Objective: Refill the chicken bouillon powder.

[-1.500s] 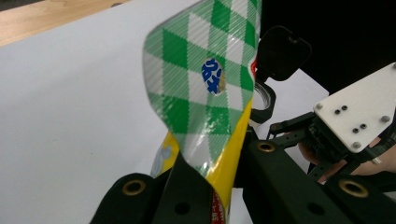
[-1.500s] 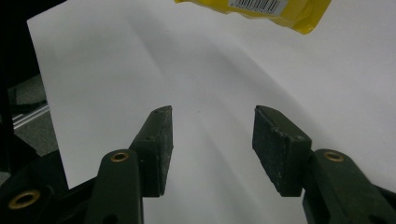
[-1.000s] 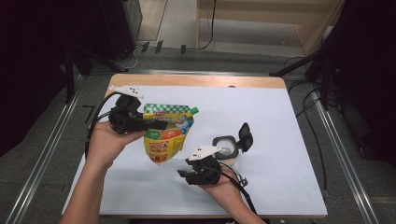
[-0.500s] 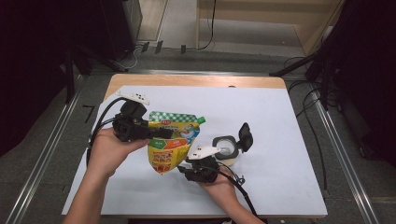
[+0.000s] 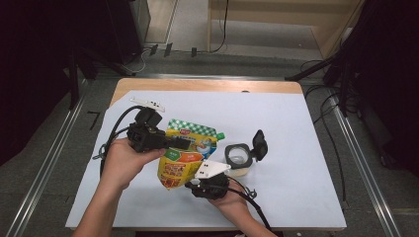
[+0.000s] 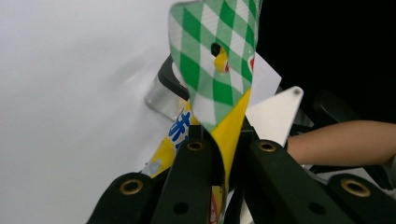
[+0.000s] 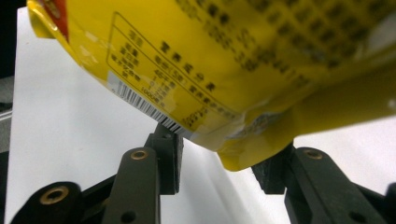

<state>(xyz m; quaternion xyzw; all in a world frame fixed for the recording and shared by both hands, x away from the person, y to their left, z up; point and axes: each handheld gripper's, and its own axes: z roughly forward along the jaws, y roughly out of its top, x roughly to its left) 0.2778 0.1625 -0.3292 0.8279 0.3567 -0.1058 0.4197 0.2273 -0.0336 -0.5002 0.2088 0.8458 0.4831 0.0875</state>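
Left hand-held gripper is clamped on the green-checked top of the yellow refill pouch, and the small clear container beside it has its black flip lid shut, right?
Not quite. The left hand-held gripper is clamped on the green-checked top of the yellow refill pouch, but the small clear container has its black flip lid standing open, as the high view shows.

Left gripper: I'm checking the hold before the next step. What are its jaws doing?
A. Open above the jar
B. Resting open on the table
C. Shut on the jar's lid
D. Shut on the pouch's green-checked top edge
D: in the left gripper view the left gripper has both black jaws pressed against the pouch just below its green-checked top, with the pouch pinched between them.
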